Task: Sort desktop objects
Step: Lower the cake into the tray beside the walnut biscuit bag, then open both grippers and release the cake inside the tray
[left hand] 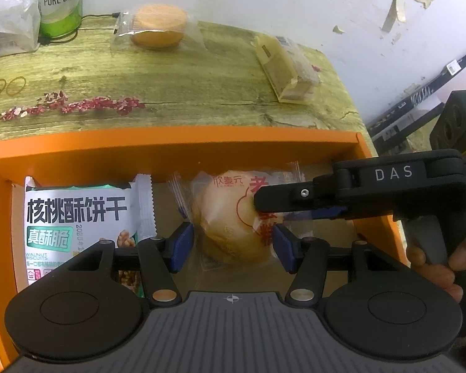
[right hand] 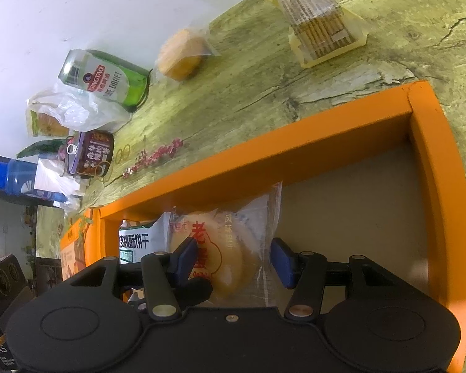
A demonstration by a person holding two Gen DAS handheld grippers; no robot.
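Note:
An orange box [left hand: 171, 143] [right hand: 264, 143] lies on the wood-print table. Inside it, a wrapped round egg cake [left hand: 230, 227] [right hand: 230, 258] lies next to a white-and-green walnut biscuit pack [left hand: 77, 214] [right hand: 136, 239]. My left gripper [left hand: 233, 247] has its blue pads against the cake's two sides and is shut on it. My right gripper [left hand: 259, 203] [right hand: 233, 259] comes in from the right over the cake's upper right part. It is shut across the same cake and its wrapper. A hand holds its handle. In the right wrist view, a dark left finger [right hand: 198, 289] shows beside the cake.
Behind the box a wrapped round orange cake [left hand: 158, 26] [right hand: 180, 56] and a yellow cracker pack [left hand: 285, 68] [right hand: 320, 28] lie on the table. A green beer can [left hand: 62, 0], a plastic bag [left hand: 9, 9], rubber bands [left hand: 6, 87] and a dark tin [right hand: 93, 155] crowd the left.

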